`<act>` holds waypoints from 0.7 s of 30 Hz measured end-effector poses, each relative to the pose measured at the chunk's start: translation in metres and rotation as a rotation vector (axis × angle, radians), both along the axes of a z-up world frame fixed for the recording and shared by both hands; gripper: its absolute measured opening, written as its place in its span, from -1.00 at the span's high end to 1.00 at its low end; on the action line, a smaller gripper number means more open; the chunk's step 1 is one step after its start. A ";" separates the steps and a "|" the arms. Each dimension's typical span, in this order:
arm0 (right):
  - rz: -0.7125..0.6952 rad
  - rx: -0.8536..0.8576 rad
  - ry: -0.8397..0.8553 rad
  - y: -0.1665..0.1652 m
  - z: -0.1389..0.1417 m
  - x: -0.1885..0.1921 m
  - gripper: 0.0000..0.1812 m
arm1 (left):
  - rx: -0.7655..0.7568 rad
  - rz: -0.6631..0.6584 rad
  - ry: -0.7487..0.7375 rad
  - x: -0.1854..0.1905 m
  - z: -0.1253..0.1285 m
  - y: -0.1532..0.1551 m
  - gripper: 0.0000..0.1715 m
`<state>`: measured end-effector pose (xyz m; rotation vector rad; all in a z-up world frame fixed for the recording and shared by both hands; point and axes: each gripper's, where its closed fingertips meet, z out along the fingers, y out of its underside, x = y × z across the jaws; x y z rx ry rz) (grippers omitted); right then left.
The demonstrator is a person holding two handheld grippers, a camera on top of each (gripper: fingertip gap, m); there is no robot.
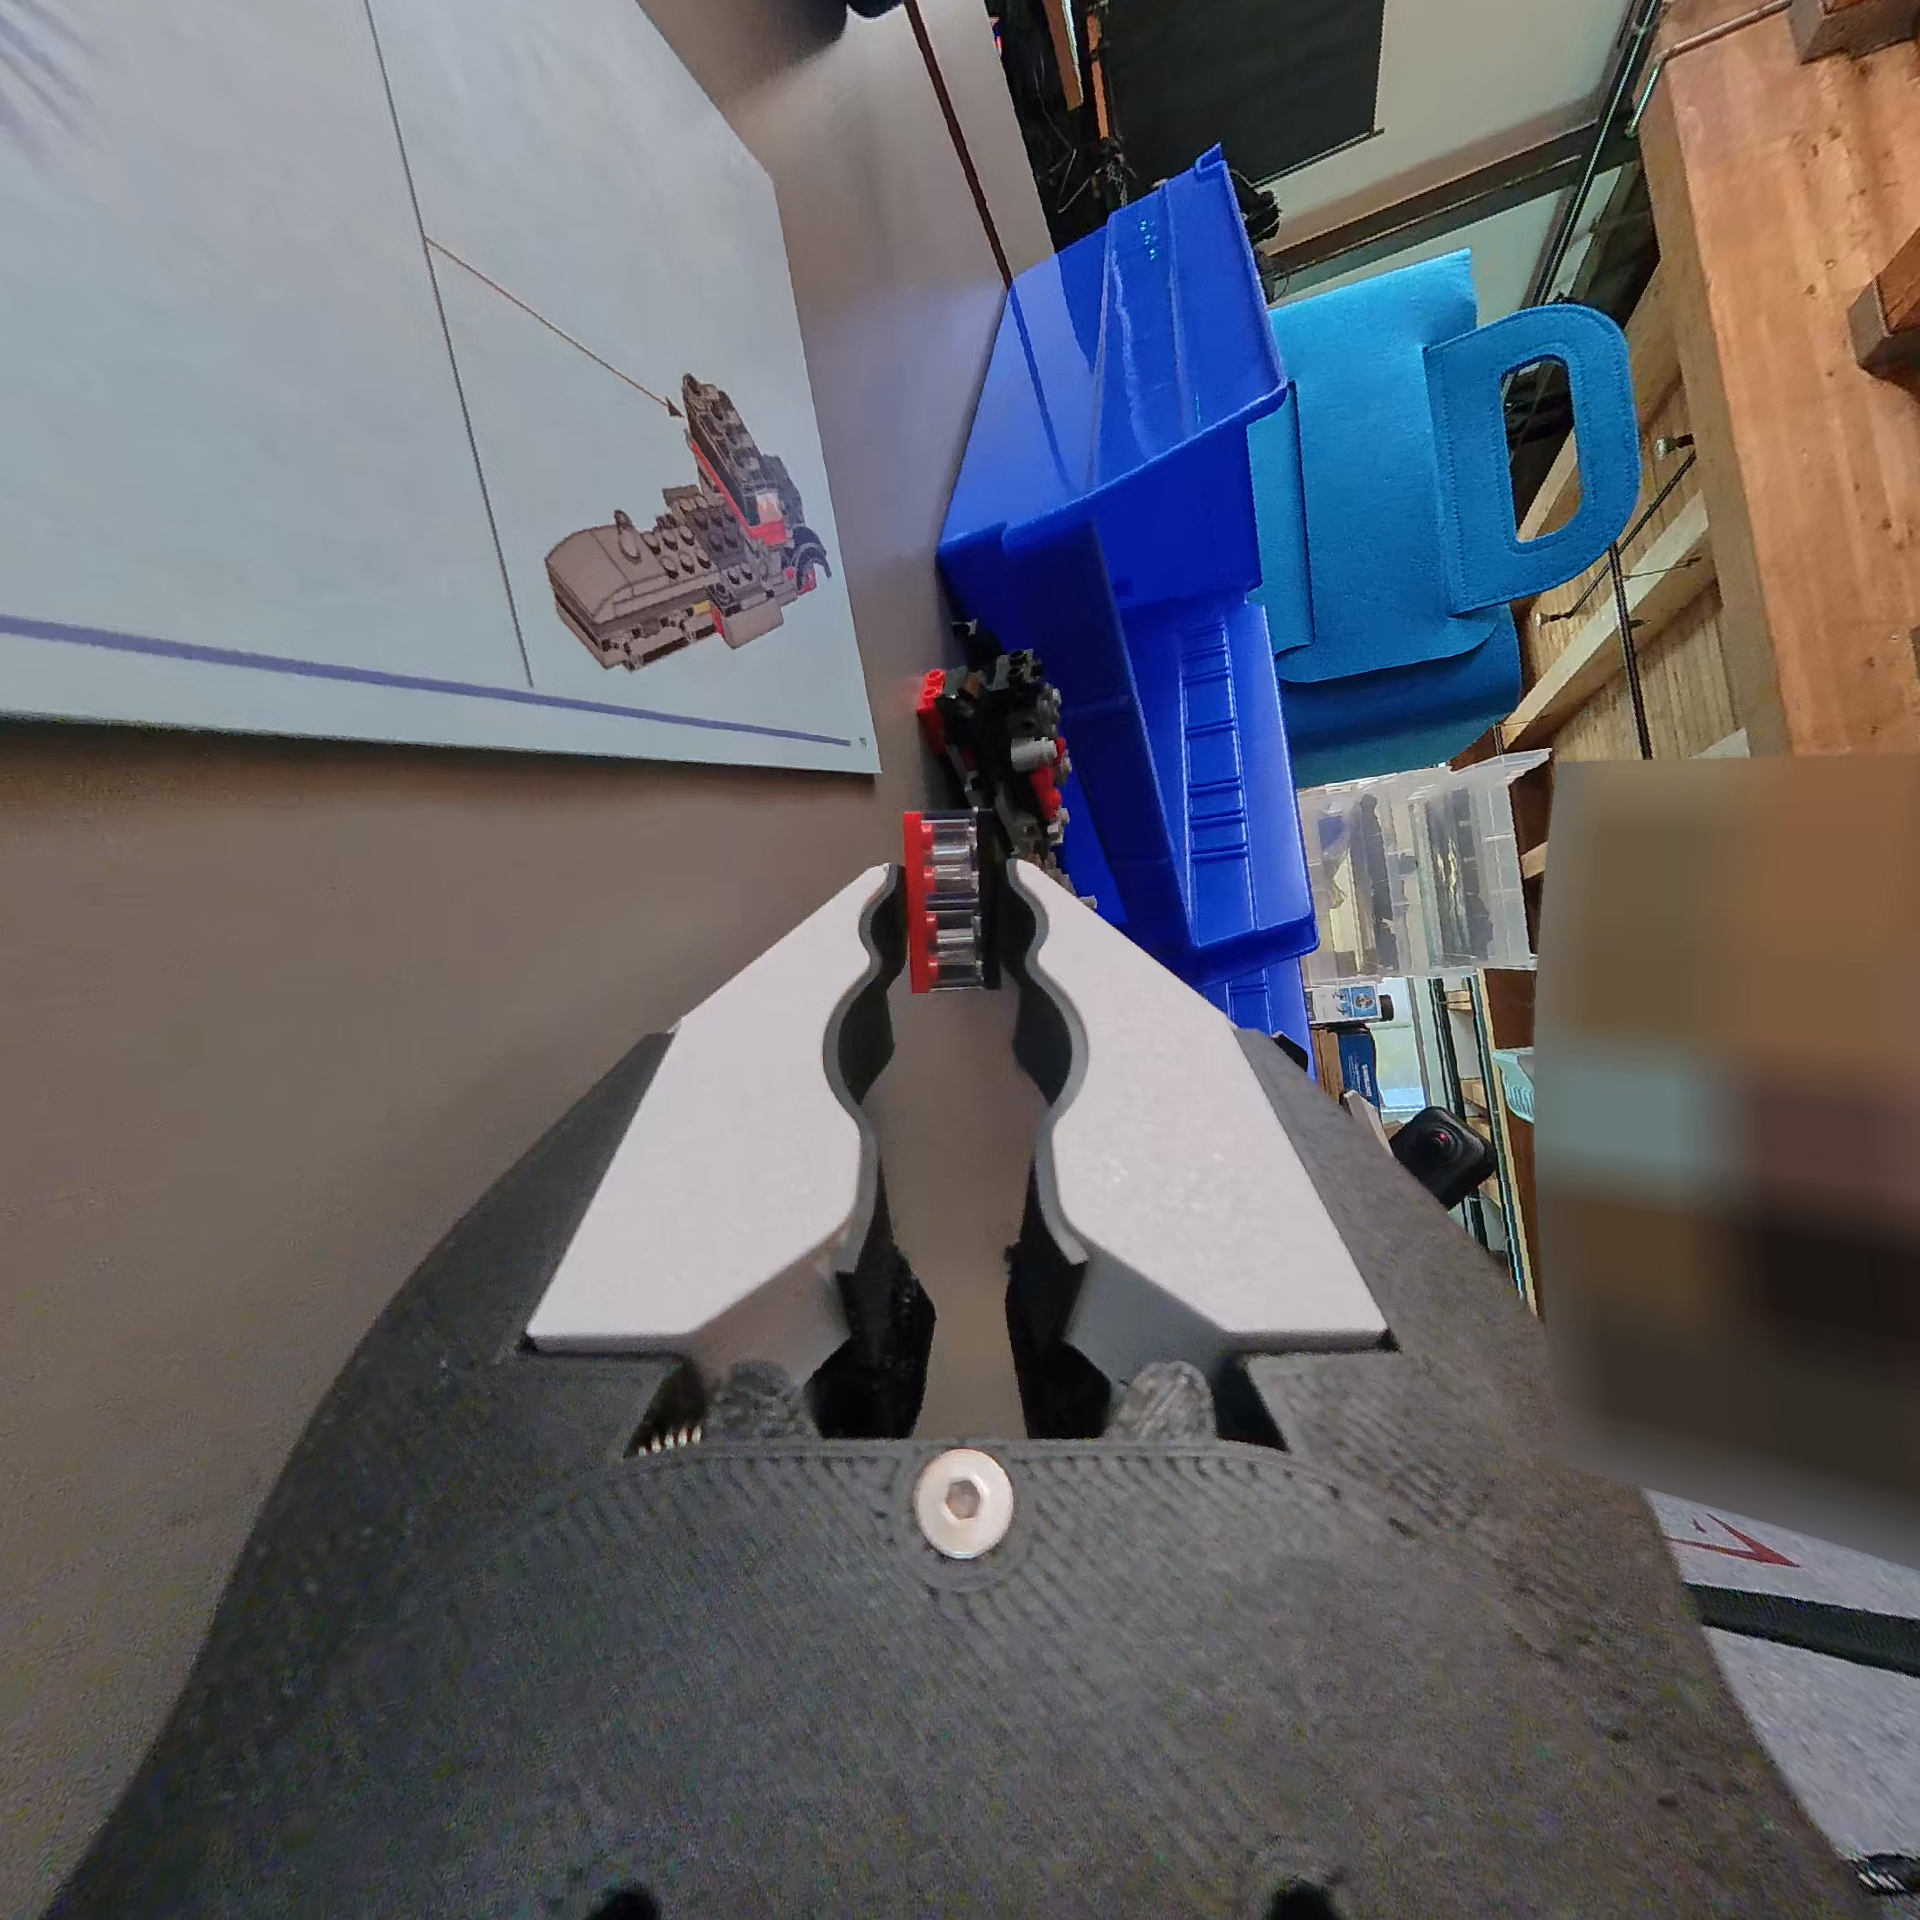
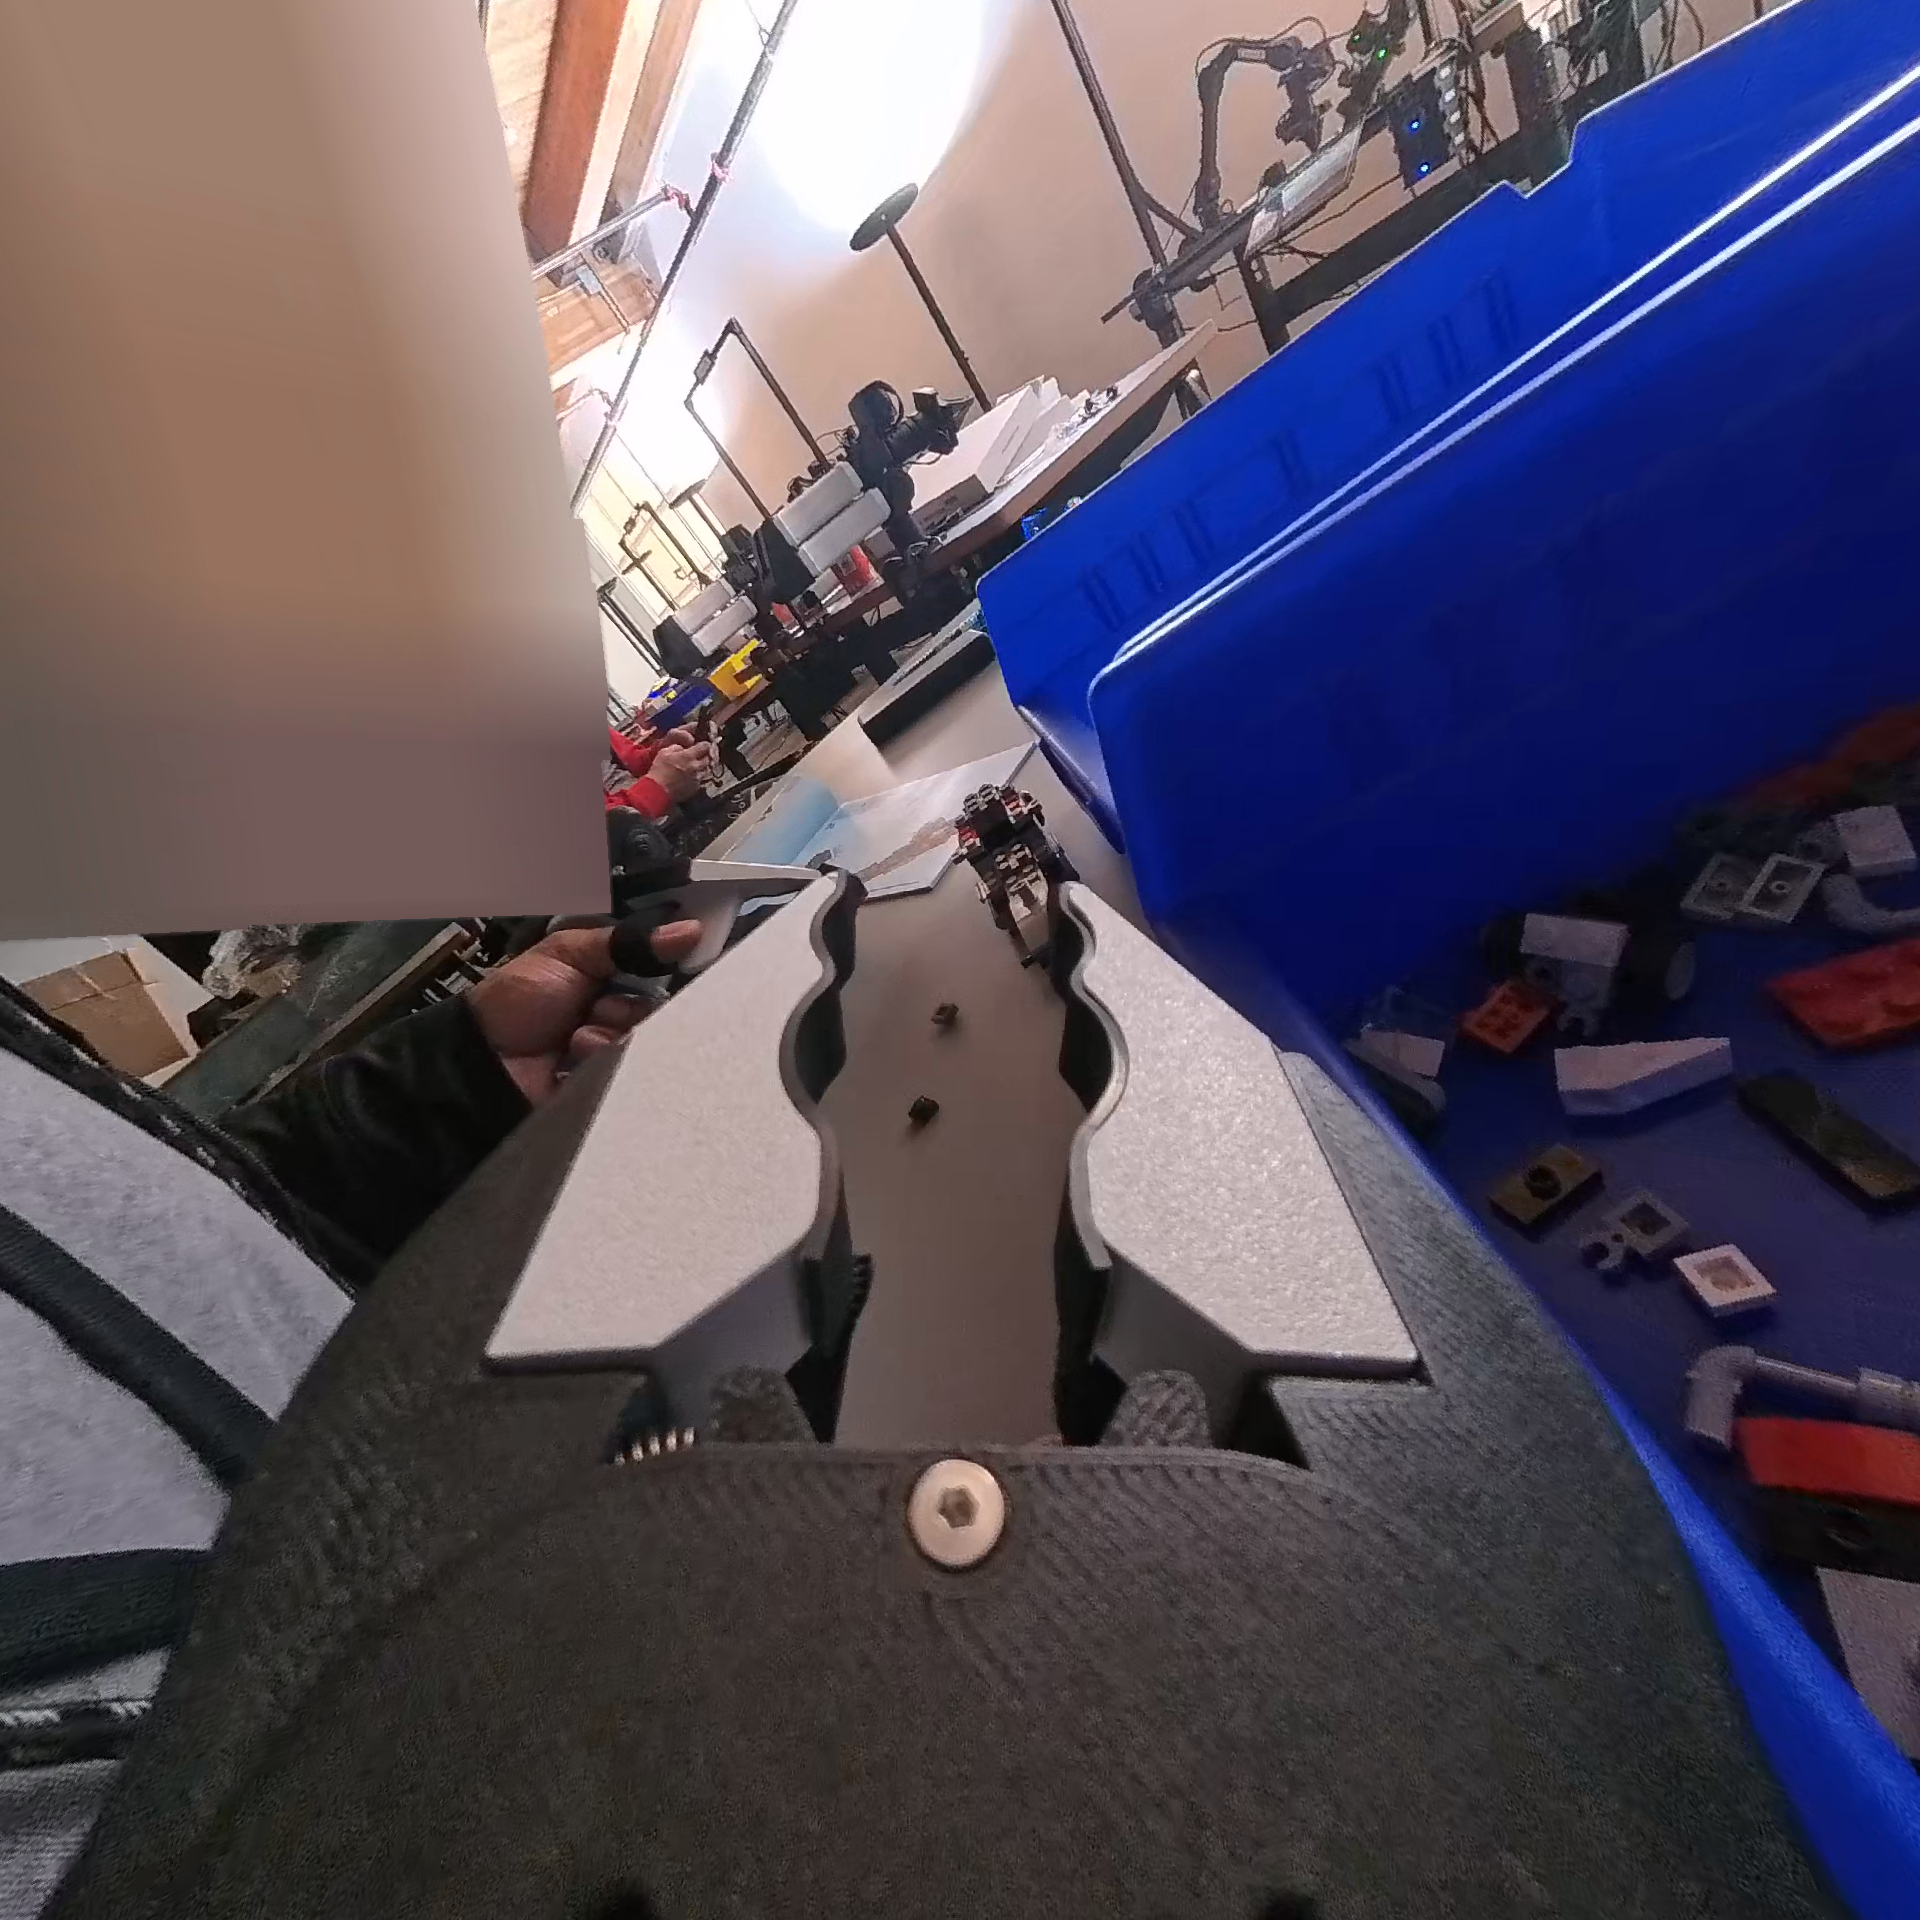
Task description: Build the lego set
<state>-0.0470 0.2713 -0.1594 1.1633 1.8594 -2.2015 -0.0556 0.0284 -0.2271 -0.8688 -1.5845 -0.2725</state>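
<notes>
**Lego build, mid-assembly: both tongs and parts bins**

Left tongs (image 1: 951, 894): fingers slightly apart, flanking a red plate with clear studs (image 1: 943, 902); contact with it cannot be told. Partly built lego model (image 1: 1006, 748), black and red, stands just beyond on the grey surface (image 1: 312, 1039), beside blue bin (image 1: 1143, 520). Instruction booklet (image 1: 312, 364) lies open nearby. Right tongs (image 2: 951, 904): apart, empty, over two small black pieces (image 2: 930, 1060). Loose bricks (image 2: 1642, 1070) fill the bin.

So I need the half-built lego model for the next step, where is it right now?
The half-built lego model lies on the grey table, against the blue bin, just past the instruction booklet and ahead of the left gripper.
</notes>
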 end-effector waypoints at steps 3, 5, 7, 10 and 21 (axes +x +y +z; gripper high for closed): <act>0.049 -0.037 0.027 -0.001 0.007 0.008 0.59 | -0.001 0.003 -0.001 0.000 0.000 0.000 0.80; 0.132 -0.053 0.027 0.002 0.011 0.020 0.59 | 0.004 0.002 -0.002 0.000 0.000 0.000 0.80; 0.207 -0.031 0.006 0.018 0.019 0.030 0.58 | 0.014 -0.001 -0.003 0.000 0.000 0.000 0.80; 0.336 0.000 0.012 0.056 0.058 0.043 0.57 | 0.024 -0.015 -0.002 0.000 0.001 0.002 0.80; 0.899 0.952 0.279 0.107 0.001 -0.050 0.64 | 0.073 -0.035 0.041 0.003 0.010 0.003 0.80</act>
